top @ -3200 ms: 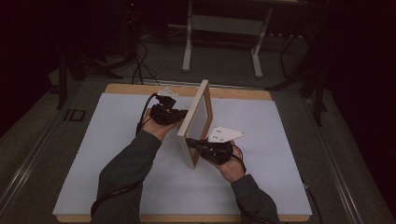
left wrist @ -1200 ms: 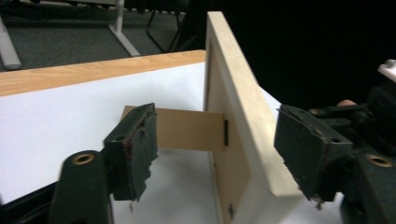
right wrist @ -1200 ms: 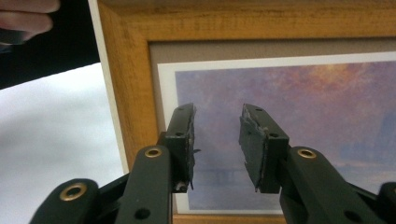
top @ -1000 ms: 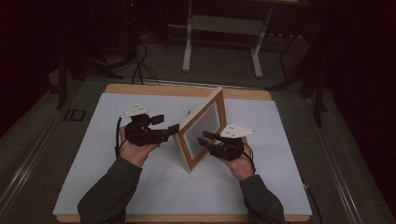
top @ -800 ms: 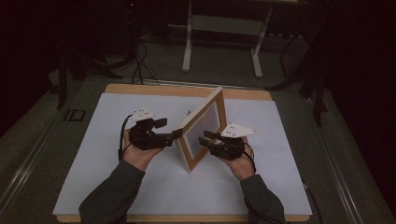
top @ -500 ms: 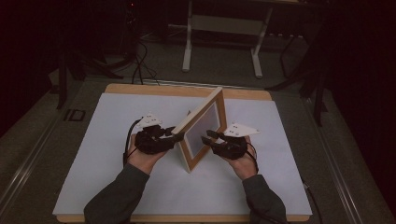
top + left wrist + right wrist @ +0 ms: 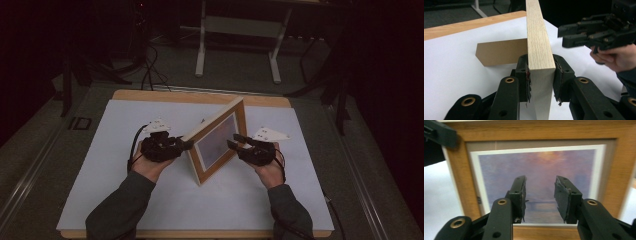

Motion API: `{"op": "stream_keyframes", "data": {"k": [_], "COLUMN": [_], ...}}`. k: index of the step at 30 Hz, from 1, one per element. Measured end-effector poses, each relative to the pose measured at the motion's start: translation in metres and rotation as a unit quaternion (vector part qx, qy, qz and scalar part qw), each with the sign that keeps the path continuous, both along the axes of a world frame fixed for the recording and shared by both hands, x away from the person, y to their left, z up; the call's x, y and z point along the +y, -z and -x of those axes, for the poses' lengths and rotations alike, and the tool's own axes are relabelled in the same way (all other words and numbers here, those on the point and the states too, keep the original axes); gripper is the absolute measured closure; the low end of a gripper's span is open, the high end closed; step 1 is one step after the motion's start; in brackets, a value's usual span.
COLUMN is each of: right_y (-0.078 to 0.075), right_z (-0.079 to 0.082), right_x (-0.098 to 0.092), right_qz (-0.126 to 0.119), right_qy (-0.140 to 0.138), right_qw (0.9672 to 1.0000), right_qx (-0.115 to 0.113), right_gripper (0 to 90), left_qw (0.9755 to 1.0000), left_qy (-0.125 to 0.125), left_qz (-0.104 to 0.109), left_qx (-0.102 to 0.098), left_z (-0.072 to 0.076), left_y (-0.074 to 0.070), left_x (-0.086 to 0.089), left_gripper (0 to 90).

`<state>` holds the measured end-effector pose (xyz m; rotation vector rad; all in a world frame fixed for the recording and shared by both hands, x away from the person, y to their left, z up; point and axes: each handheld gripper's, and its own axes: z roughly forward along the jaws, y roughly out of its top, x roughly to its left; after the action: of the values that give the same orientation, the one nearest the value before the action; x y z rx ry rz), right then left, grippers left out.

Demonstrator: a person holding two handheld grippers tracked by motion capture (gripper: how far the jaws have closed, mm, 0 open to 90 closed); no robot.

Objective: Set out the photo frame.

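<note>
A wooden picture frame with a purple sunset print stands upright on the white table, propped by its brown back stand. My left gripper has just been closing and is shut on the frame's left edge, a pad pressing on each side of the wood. My right gripper hovers open just in front of the print. Its jaws have just been opening with nothing between them, and its fingers point straight at the picture. The left gripper view shows the right gripper beyond the frame.
The white table top has a wooden rim along its far edge. Beyond it on the dark floor stand a metal table base and loose cables. A floor rail runs along the left.
My left gripper moved right to the frame's edge and closed on it. My right gripper backed slightly away from the print and opened wider. The frame has turned since the earliest frame.
</note>
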<state>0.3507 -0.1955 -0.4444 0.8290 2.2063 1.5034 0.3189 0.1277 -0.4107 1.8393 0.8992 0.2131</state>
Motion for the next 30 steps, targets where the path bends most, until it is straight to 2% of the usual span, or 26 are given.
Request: {"op": "stream_keyframes", "data": {"k": [8, 9, 14, 18, 21, 24, 26, 30], "right_y": [-0.005, -0.005, -0.003, 0.000, 0.000, 0.000, -0.001, -0.005], "right_z": [-0.007, -0.007, -0.015, -0.022, -0.028, -0.035, -0.038, -0.046], "right_x": [-0.019, -0.019, -0.024, -0.024, -0.024, -0.023, -0.023, -0.022], "right_qz": [0.006, 0.006, 0.019, 0.027, 0.032, 0.038, 0.035, 0.039], "right_qy": [0.030, 0.030, 0.042, 0.048, 0.054, 0.063, 0.066, 0.071], "right_qw": [0.9995, 0.9995, 0.9989, 0.9985, 0.9980, 0.9973, 0.9972, 0.9967], "right_qx": [-0.004, -0.004, 0.000, 0.006, 0.007, 0.004, 0.005, -0.001], "right_gripper": [58.9, 58.9, 58.4, 58.0, 56.5, 54.6, 53.7, 52.2], "left_qw": [0.9988, 0.9988, 0.9959, 0.9944, 0.9964, 0.9992, 0.9998, 0.9991], "left_qy": [0.049, 0.049, 0.088, 0.103, 0.084, 0.040, 0.010, -0.028], "left_qz": [-0.006, -0.006, -0.012, -0.014, -0.011, -0.003, -0.001, 0.004], "left_qx": [0.008, 0.008, 0.015, 0.018, 0.008, -0.004, -0.015, -0.032], "left_z": [-0.012, -0.012, -0.021, -0.026, -0.023, -0.017, -0.010, 0.004], "left_y": [-0.002, -0.002, -0.004, -0.004, -0.003, 0.000, 0.003, 0.006], "left_x": [0.020, 0.020, 0.037, 0.045, 0.046, 0.046, 0.046, 0.044], "left_gripper": [71.1, 71.1, 71.1, 71.1, 69.7, 57.2, 54.7, 53.5]}}
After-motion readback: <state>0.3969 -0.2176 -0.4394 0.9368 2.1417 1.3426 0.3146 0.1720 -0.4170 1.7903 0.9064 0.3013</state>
